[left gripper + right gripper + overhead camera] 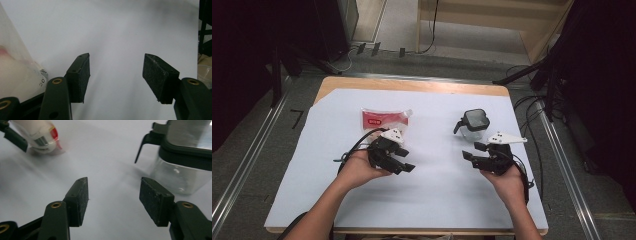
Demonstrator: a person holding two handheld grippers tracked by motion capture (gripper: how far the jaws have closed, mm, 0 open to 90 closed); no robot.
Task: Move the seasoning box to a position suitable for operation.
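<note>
High view: a pouch (384, 120) with a red label lies on the white sheet (432, 195) covering the counter (362, 83); the label's writing is too small to read. A clear jar (474, 125) with a dark lid and handle stands well apart to its right. The left gripper (404, 161) sits just on the near side of the pouch, its jaws spread and empty, pointing rightward across the sheet. The right gripper (474, 151) is just on the near side of the jar, released too, holding nothing.

The left gripper view adds the pouch's translucent edge (17, 72) at the far left beside the left jaw, with printed digits, apparently "20", on a grey patch; nothing lies between the jaws but bare sheet. The right gripper view shows the jar (182, 167) close up, beyond the right jaw, glass body under the dark lid, handle hanging at its left. The pouch's spout end (42, 135), red and white, is blurred at top left; no lettering is legible.
</note>
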